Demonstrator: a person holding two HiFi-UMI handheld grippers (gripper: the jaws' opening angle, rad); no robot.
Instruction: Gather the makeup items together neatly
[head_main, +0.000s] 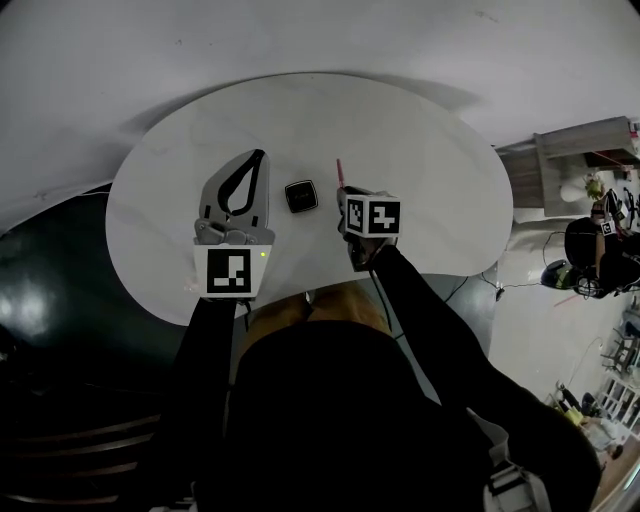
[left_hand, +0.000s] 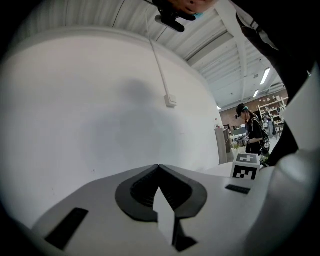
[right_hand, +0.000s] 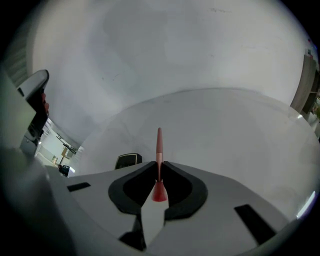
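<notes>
On the white table (head_main: 430, 200), black compact (head_main: 301, 196) (lid shut), right gripper (right_hand: 159, 164) clamping pink pencil (right_hand: 159, 140), left gripper (left_hand: 159, 168) closed, empty.

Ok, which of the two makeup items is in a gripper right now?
The slim pink stick, pinched between the jaws of the right gripper; the black compact lies free on the table.

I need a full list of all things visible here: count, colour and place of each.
table: one, white, round, under everything.
compact: one, black, square, on the table between the two grippers.
pink stick: one, pink-red, thin, clamped in the right gripper.
bystander: one, dark clothes, background of the left gripper view.
left gripper: one, grey-white, jaws together, empty, over the table.
right gripper: one, grey-white, shut on the pink stick.
sleeves: two, black, bottom of the head view.
</notes>
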